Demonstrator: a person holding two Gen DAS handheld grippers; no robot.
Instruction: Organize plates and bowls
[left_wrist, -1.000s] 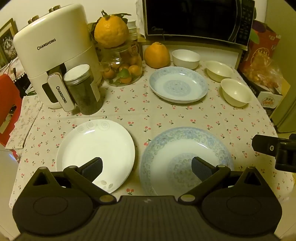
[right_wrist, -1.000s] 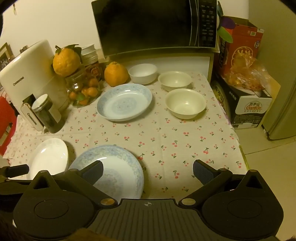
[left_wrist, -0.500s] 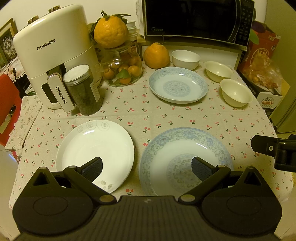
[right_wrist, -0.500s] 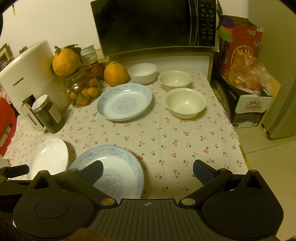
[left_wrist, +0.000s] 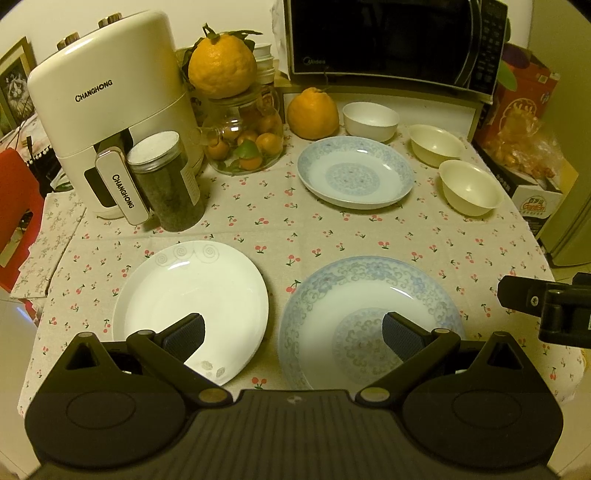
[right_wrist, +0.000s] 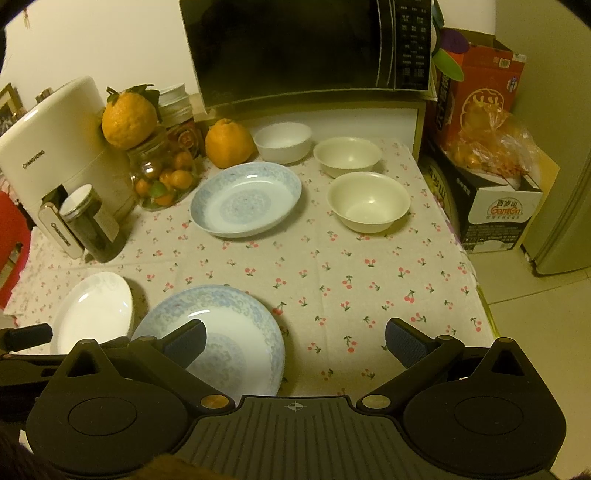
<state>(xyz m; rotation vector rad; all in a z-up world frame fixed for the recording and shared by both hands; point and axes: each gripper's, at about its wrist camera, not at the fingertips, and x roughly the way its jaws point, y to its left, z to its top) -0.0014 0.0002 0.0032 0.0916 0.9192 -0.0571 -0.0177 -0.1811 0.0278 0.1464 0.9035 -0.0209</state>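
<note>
A plain white plate (left_wrist: 192, 295) lies near left on the cherry-print cloth, and a blue-patterned plate (left_wrist: 354, 306) lies near right. A second blue-patterned plate (left_wrist: 354, 171) rests farther back. Three bowls stand at the back right: a white bowl (left_wrist: 371, 116) and two cream bowls (left_wrist: 436, 144) (left_wrist: 471, 186). My left gripper (left_wrist: 293, 332) hovers open above the two near plates, holding nothing. My right gripper (right_wrist: 295, 341) is open above the front edge, right of the near blue plate (right_wrist: 221, 332); its tip (left_wrist: 546, 306) shows at the left wrist view's right edge.
At the back left stand a white air fryer (left_wrist: 107, 110), a dark jar (left_wrist: 166, 181) and a glass fruit jar (left_wrist: 243, 144) with a large orange on top. Another orange (left_wrist: 313, 112) and a microwave (left_wrist: 391, 40) are behind. Boxes (right_wrist: 487, 177) stand right of the table.
Both grippers have held almost still, with only a slight drift of the views. Nothing on the table has moved.
</note>
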